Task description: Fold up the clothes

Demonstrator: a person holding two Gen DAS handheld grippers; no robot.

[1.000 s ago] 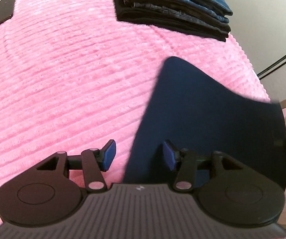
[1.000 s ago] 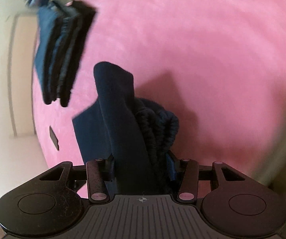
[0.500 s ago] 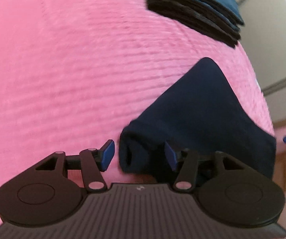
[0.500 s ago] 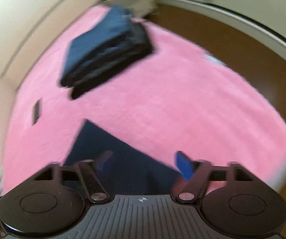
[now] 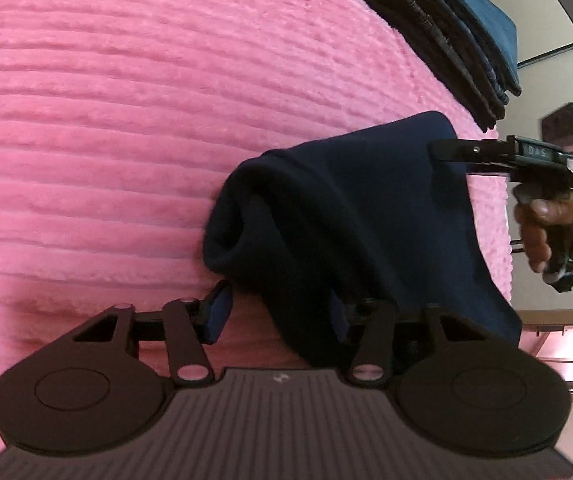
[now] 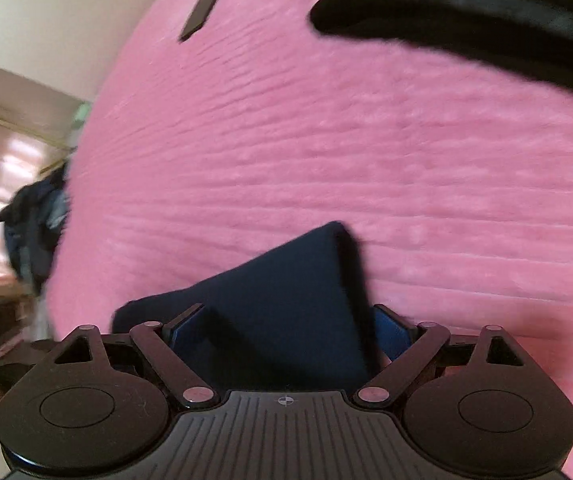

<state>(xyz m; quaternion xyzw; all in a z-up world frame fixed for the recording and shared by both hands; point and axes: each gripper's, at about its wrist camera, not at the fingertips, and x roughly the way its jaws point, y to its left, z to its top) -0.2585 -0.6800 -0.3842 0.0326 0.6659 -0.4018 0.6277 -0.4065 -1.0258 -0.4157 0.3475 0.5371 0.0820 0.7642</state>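
Left gripper (image 5: 278, 316) spread wide, navy cloth (image 5: 350, 216) draped between the fingers and over the right one, not pinched. Right gripper (image 6: 286, 332) also wide apart, same cloth (image 6: 286, 300) bunched between its fingers; contact with pads unclear. Cloth at the near edge of the pink blanket (image 5: 126, 120). Folded stack (image 5: 454, 28) at the far right corner. Dark flat slab (image 6: 202, 8) near the far edge.

Open pink blanket (image 5: 126, 120) leftward; folded clothes stack (image 5: 446, 28) and phone (image 6: 203, 8) far across it.
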